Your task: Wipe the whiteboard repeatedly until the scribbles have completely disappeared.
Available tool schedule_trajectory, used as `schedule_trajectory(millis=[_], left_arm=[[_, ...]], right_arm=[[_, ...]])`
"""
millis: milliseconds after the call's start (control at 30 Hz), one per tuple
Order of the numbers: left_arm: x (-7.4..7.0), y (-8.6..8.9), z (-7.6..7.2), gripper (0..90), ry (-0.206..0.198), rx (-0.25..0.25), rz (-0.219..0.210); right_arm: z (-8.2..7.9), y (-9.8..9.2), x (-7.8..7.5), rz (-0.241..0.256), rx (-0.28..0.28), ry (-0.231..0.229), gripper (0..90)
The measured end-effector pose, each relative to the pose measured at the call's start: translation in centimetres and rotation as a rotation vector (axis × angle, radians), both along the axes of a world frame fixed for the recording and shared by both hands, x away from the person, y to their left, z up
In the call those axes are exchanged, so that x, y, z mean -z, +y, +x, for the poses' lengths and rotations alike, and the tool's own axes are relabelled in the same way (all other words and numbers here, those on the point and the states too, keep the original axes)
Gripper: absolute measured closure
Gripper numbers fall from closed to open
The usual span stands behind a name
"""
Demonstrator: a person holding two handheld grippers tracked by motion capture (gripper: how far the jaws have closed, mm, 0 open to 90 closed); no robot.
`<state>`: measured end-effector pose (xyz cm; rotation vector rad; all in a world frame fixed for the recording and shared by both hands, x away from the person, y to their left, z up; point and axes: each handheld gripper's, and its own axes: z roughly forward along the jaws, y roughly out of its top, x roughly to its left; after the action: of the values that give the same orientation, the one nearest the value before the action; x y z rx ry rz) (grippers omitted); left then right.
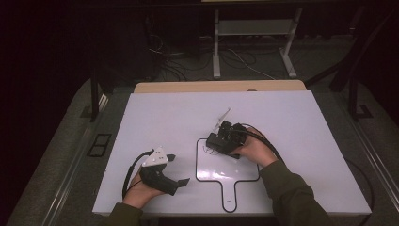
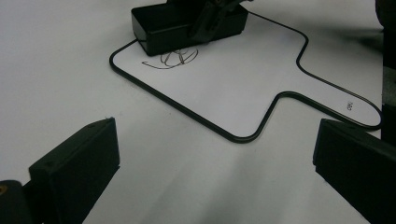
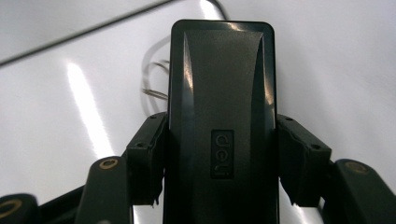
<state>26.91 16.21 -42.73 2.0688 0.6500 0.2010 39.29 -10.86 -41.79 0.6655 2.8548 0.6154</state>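
Jaws of the right gripper point(image 3: 219, 163) are clamped on a black whiteboard eraser point(image 3: 222, 93), one jaw against each long side, its far end jutting beyond them. The eraser sits on the far left part of the paddle-shaped whiteboard point(image 1: 235, 172), just beside a scribble point(image 2: 175, 58). To the near left, the left gripper point(image 1: 176, 169) rests on the white table point(image 1: 291, 122), jaws wide apart around nothing.

Left tongs point(image 2: 212, 172): two black jaws standing wide apart, nothing between them, over white tabletop point(image 2: 60, 60). Beyond: white paddle-shaped board with black rim point(image 2: 243, 79), bearing a grey scribble point(image 2: 175, 58); black rectangular plastic eraser point(image 2: 187, 25) resting on board's far end.
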Motion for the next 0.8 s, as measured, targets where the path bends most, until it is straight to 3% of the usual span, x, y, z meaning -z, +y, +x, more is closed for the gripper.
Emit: schedule_trajectory(millis=[233,300,467,667,700,800], left_arm=[[0.0,0.0,0.0,0.0,-0.001,-0.001,-0.002],[0.0,0.0,0.0,0.0,-0.002,-0.001,-0.003],[0.0,0.0,0.0,0.0,-0.002,-0.001,-0.004],[0.0,0.0,0.0,0.0,-0.002,-0.001,-0.005],[0.0,0.0,0.0,0.0,-0.001,0.001,-0.002],[0.0,0.0,0.0,0.0,0.0,0.002,0.0]], right_arm=[[-1.2,1.9,0.0,0.004,-0.067,0.014,38.7],[-1.0,1.8,0.0,0.002,-0.065,0.012,38.7],[0.7,0.8,-0.1,-0.006,0.006,0.004,38.7],[1.3,0.7,-0.1,-0.019,0.028,0.003,38.6],[1.2,0.8,-0.1,-0.032,0.017,-0.014,38.6],[0.6,1.6,-0.1,-0.022,-0.015,-0.001,38.7]])
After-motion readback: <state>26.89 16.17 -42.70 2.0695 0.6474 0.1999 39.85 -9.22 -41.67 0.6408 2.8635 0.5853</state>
